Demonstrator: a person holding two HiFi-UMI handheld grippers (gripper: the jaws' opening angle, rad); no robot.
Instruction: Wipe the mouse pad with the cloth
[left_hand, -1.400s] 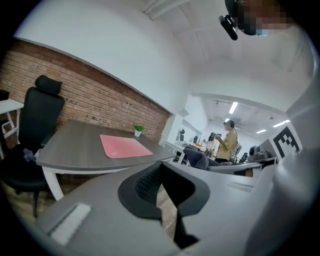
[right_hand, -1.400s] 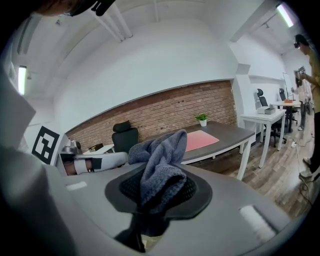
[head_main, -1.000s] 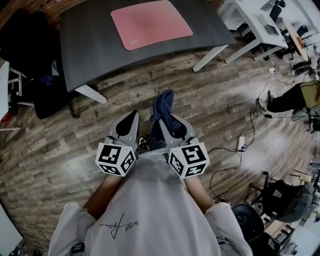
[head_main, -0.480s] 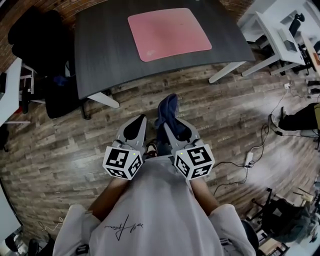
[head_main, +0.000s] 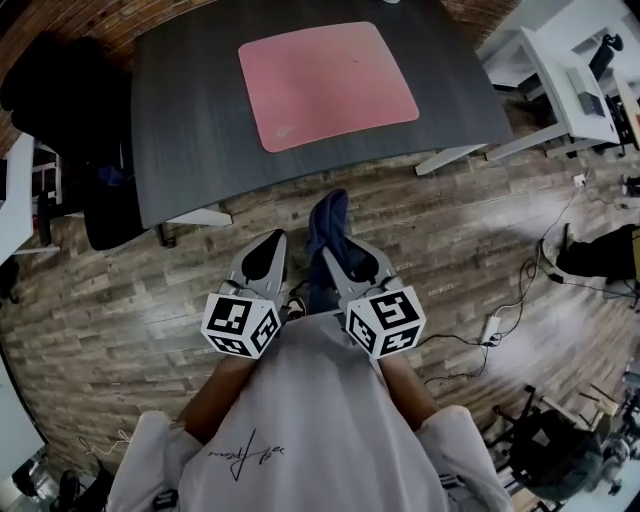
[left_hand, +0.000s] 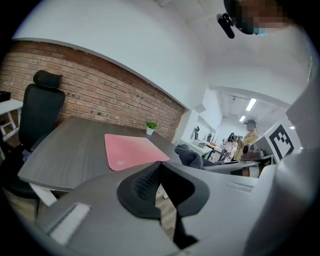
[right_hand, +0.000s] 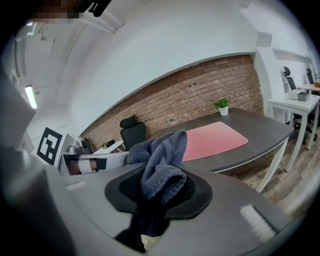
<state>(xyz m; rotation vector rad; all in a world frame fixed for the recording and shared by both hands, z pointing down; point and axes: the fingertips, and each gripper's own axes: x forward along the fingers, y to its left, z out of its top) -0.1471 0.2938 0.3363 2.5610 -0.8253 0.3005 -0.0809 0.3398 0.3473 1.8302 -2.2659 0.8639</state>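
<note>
Holding both claws low and side by side over the wooden floor (head_main: 120, 290), you are standing at the near side of the dark desk (head_main: 190, 130). Your right claw (right_hand: 159, 192) is clamping the dark blue cloth (right_hand: 162, 155). The cloth's bunched end is sticking out past the tips, pointing toward the desk. Your left claw (left_hand: 161, 182) is showing only a narrow gap between its pads, with nothing in it and floor boards visible through it. The pink mouse pad (head_main: 325, 82) is lying flat around the middle of the desk, well apart from both claws and the cloth. A small potted plant (left_hand: 150, 126) is standing at the far edge of the desk, just beyond the pad. A black chair (left_hand: 42, 107) is sitting at the left end of the desk, in front of a brick wall (right_hand: 200, 90).
</note>
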